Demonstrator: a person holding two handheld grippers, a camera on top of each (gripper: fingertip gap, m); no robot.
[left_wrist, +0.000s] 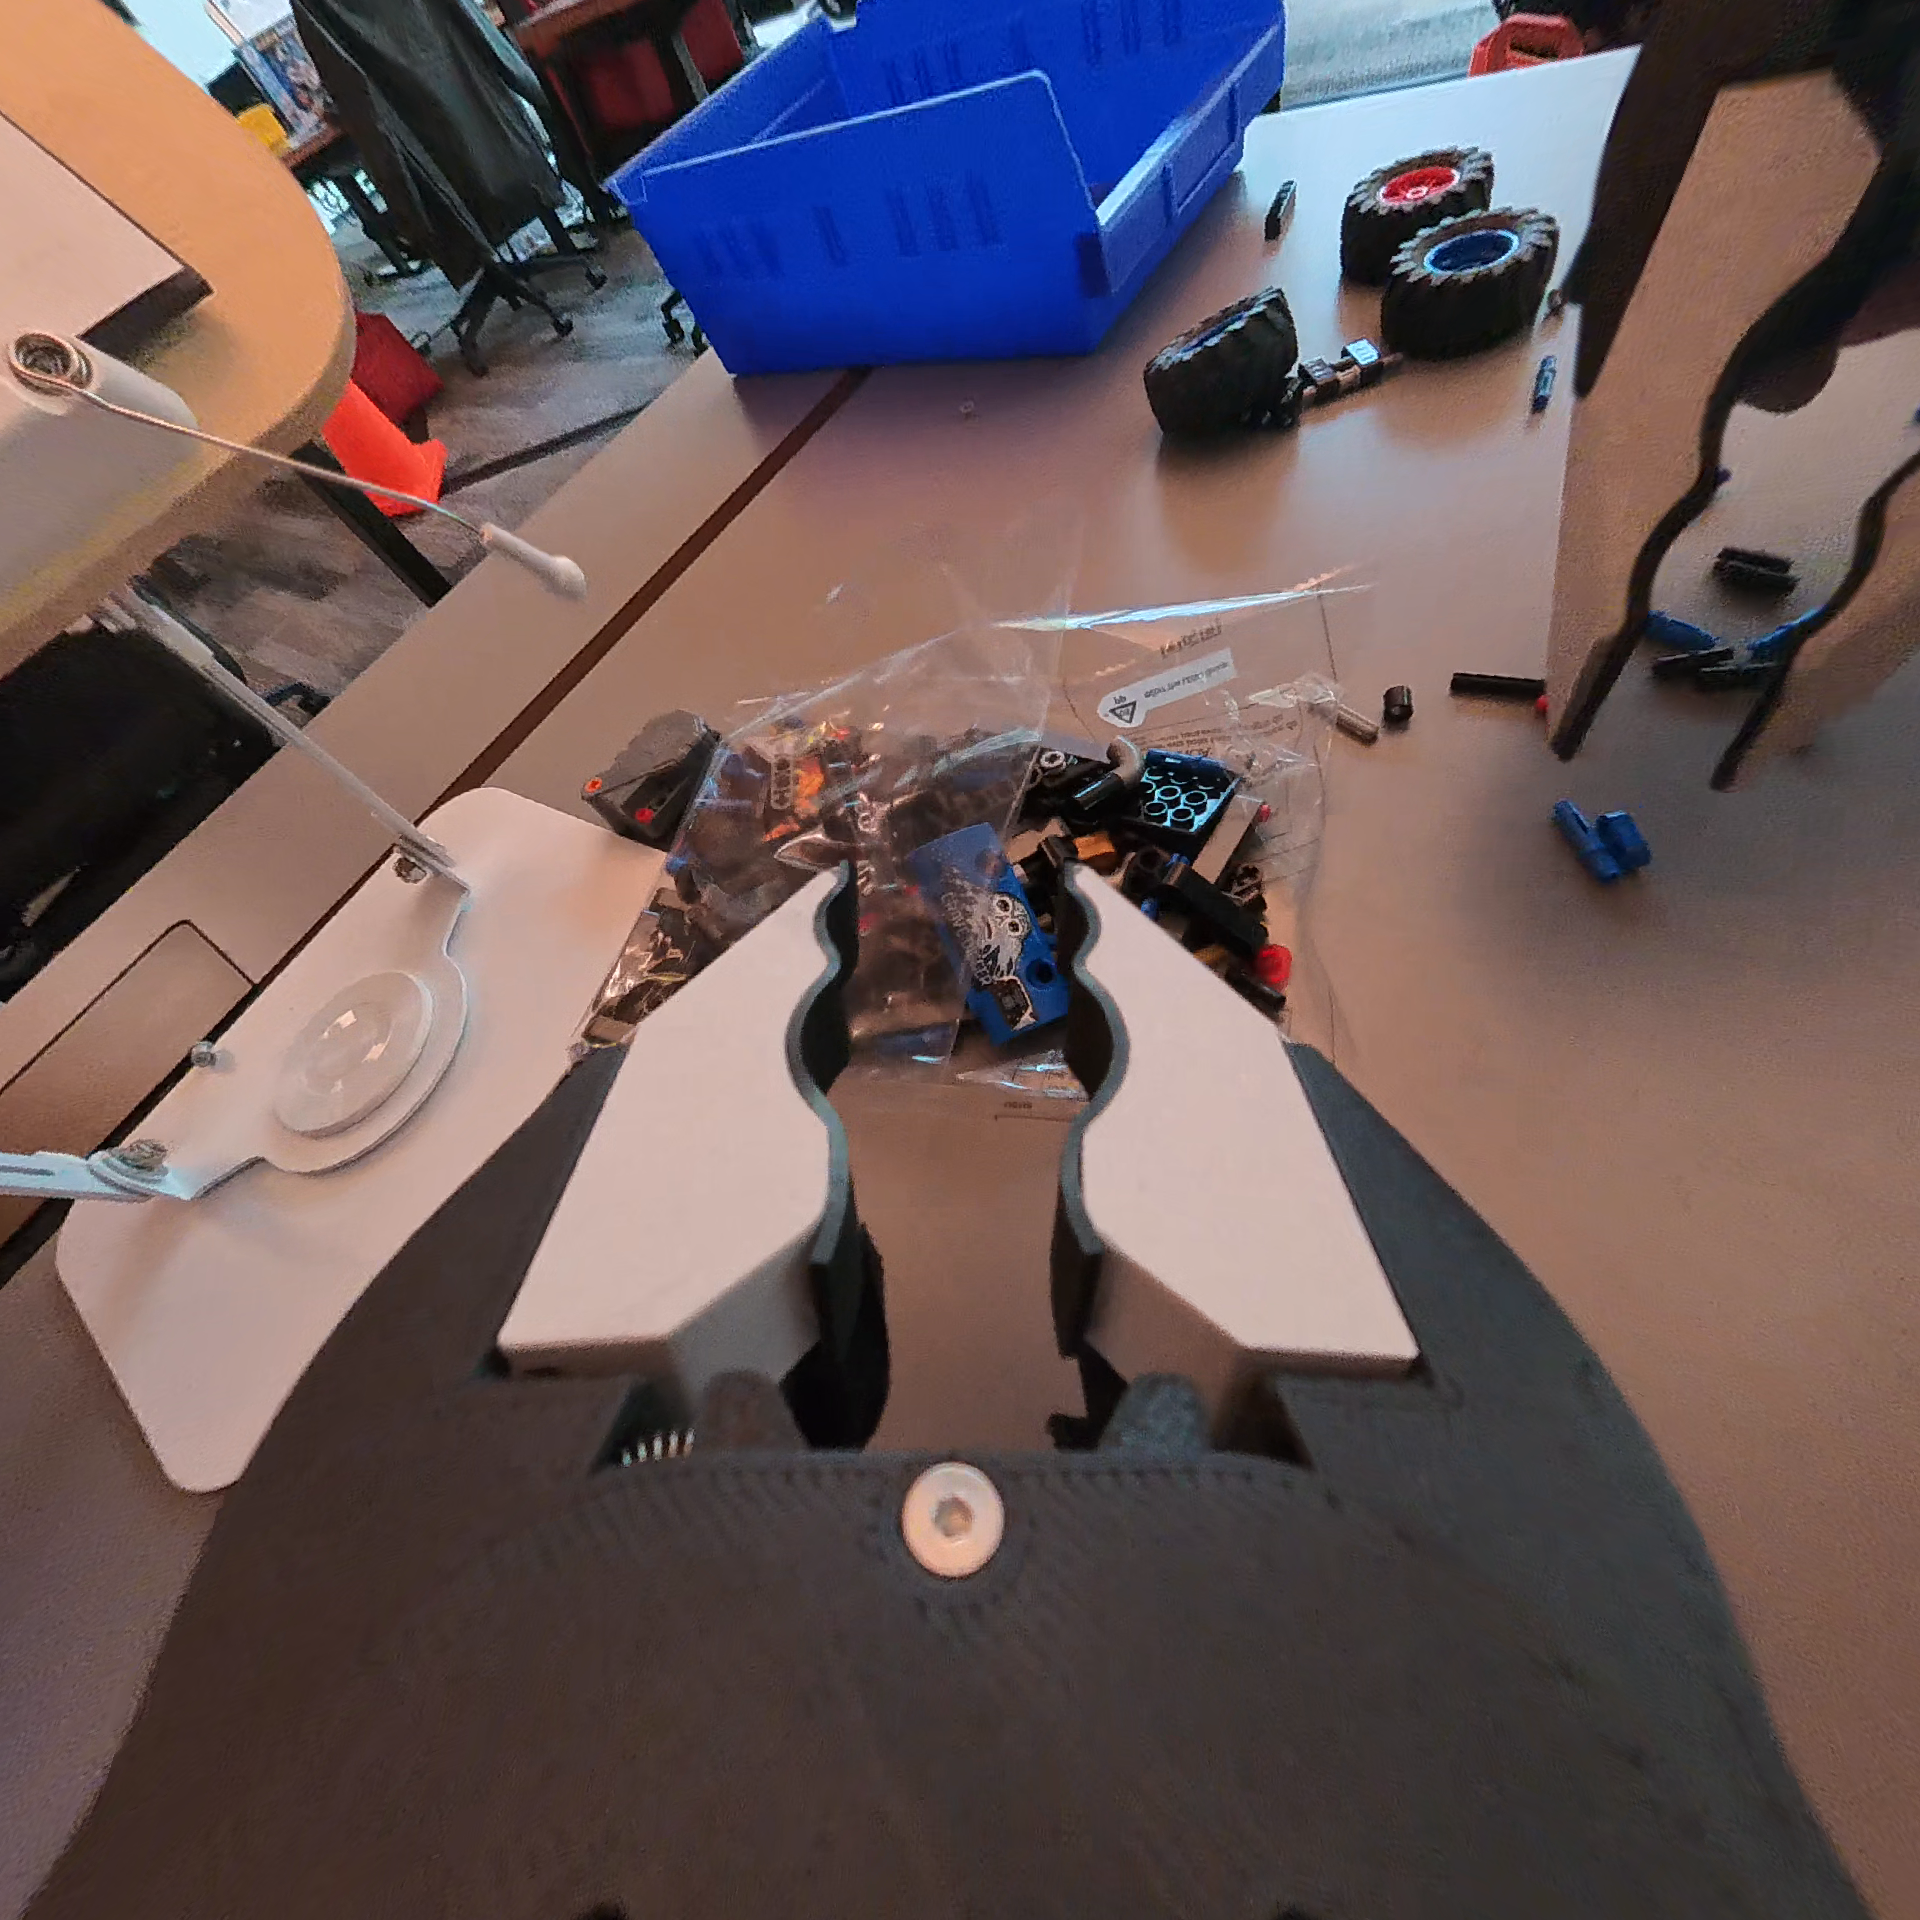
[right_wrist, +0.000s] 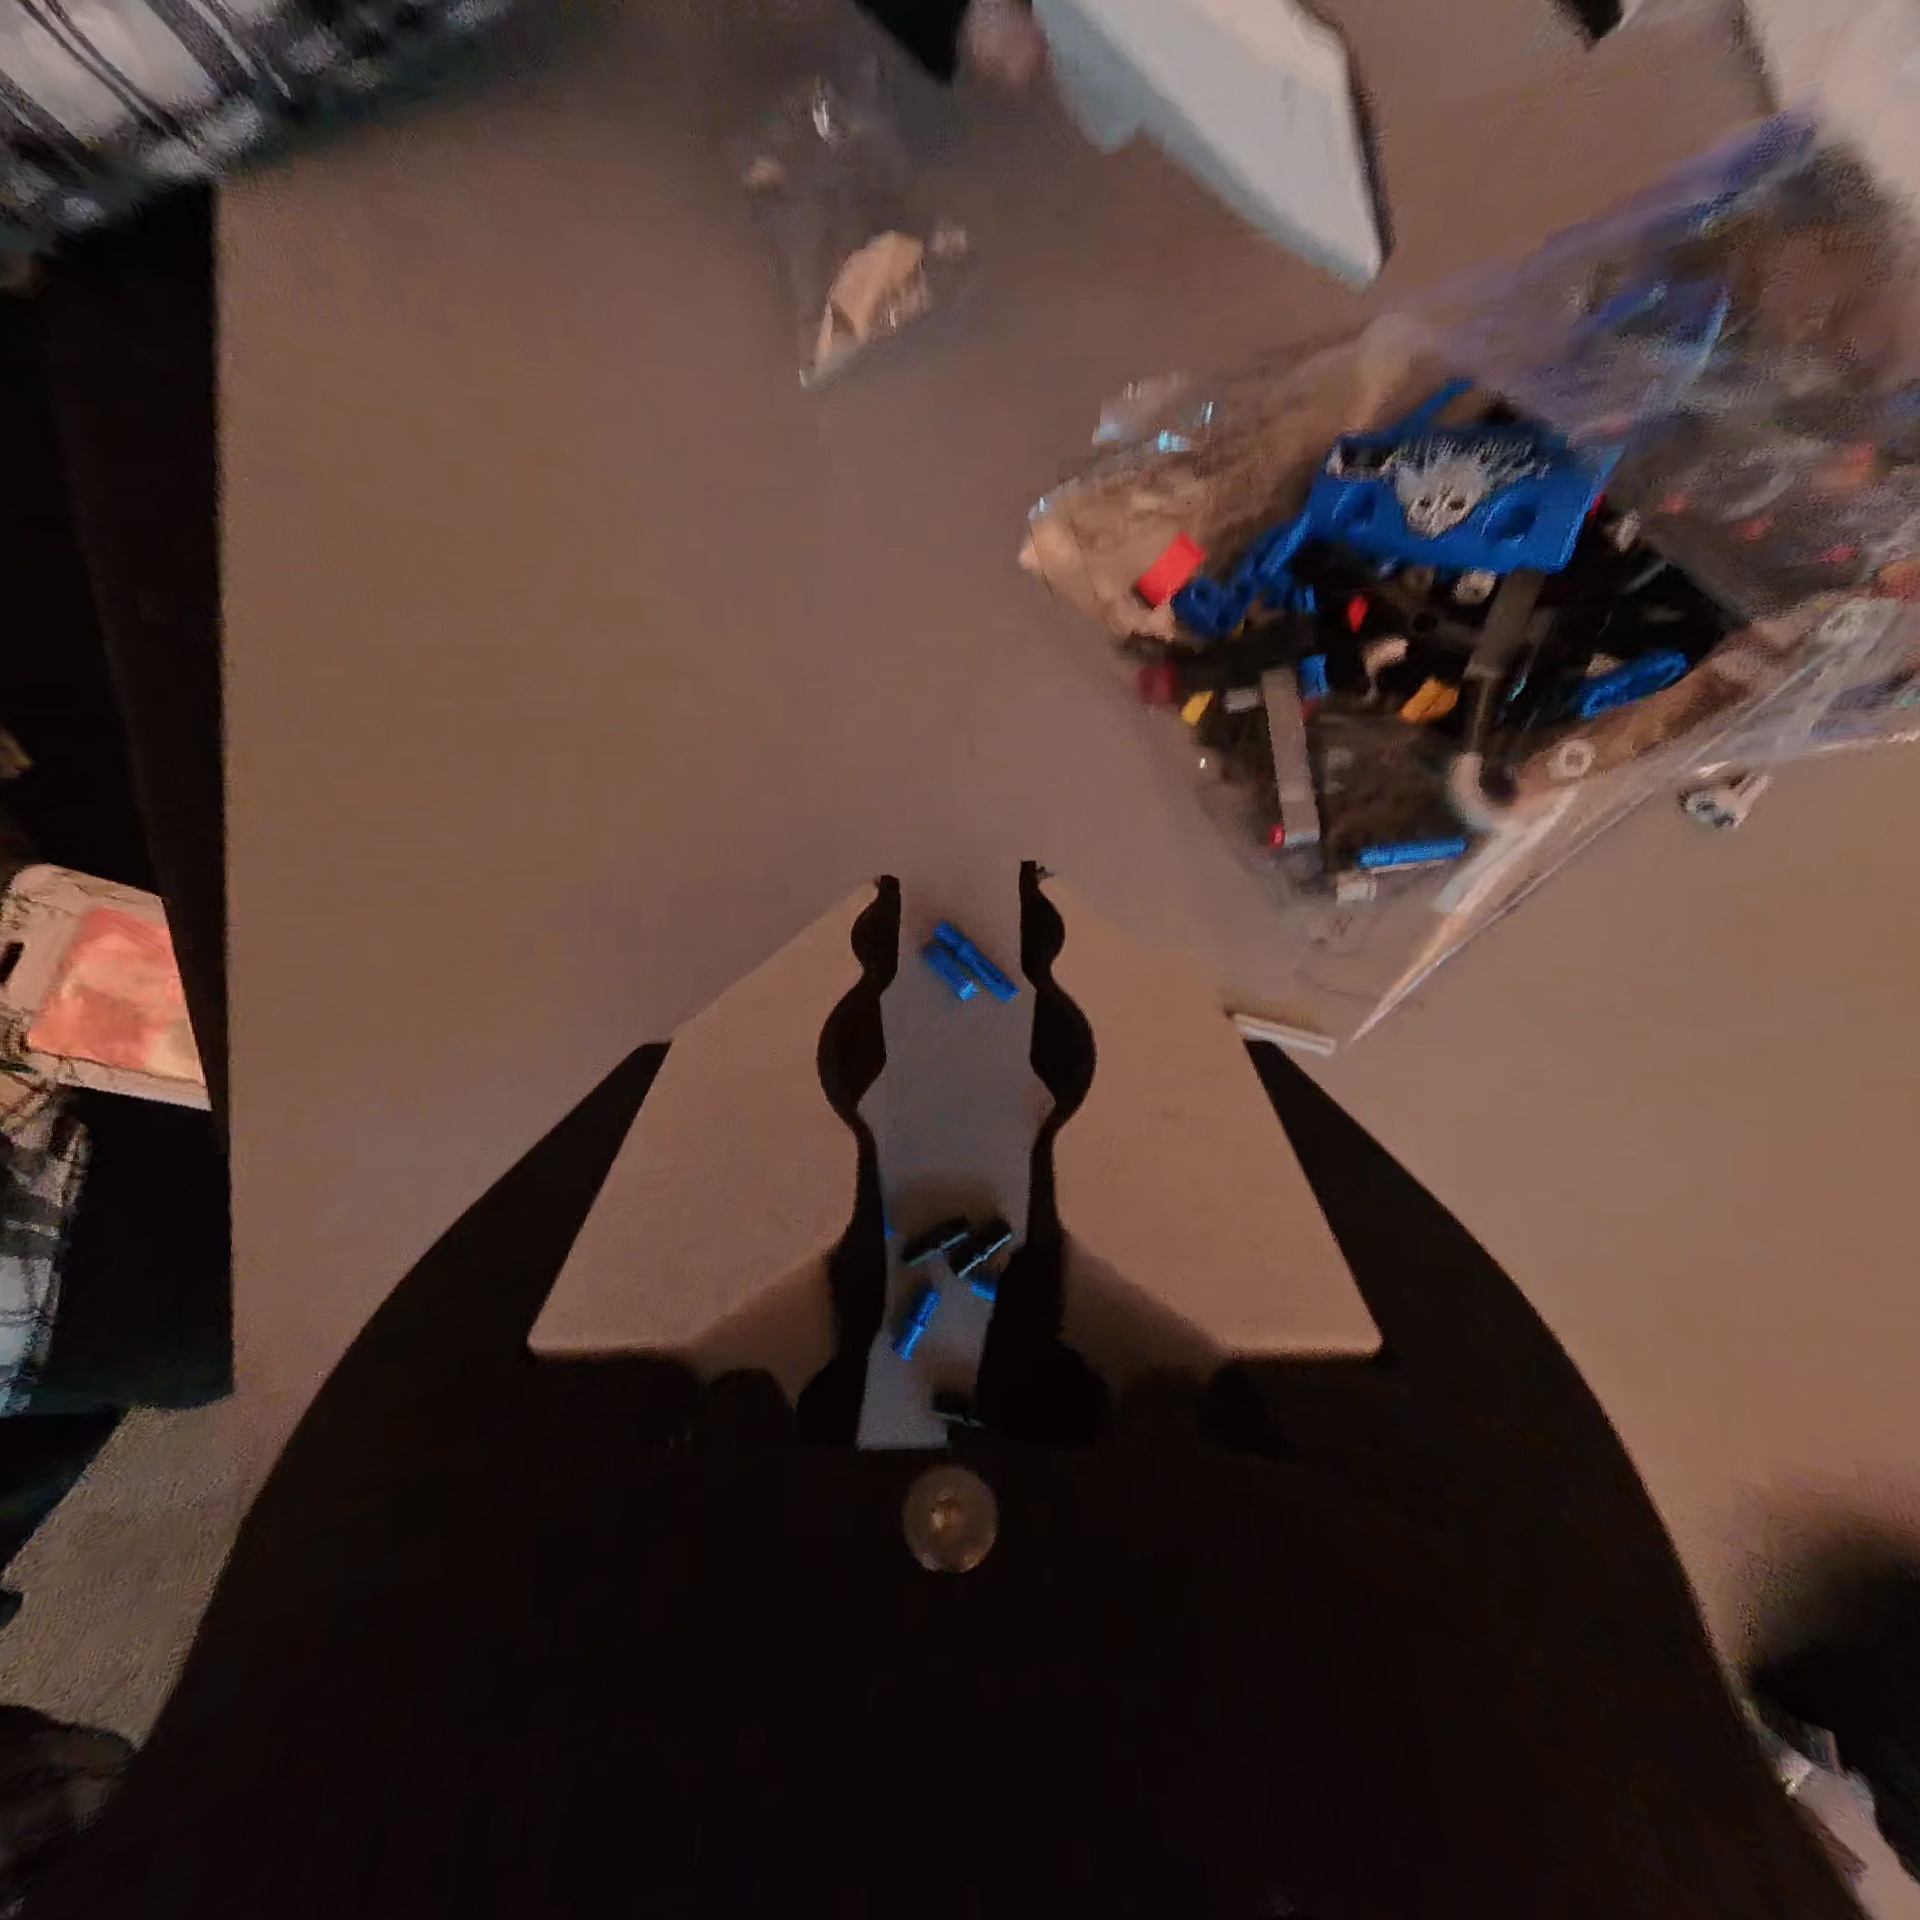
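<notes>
The left gripper (left_wrist: 958, 883), fingers parted and empty, hangs over a clear bag of toy bricks (left_wrist: 966, 831) on the table (left_wrist: 1507, 1143). Only this view shows wheels (left_wrist: 1455, 249) at 1 o'clock. The right gripper (right_wrist: 958, 883), open and pointing down, frames small blue pins (right_wrist: 968, 962), likely lined up for pinching; the bag lies at its 2 o'clock.

In the left wrist view, a bag of parts (left_wrist: 966, 821) is seen at centre on the table (left_wrist: 1455, 1143), a bin (left_wrist: 935, 197) above it, wheels (left_wrist: 1444, 249) at upper right.
</notes>
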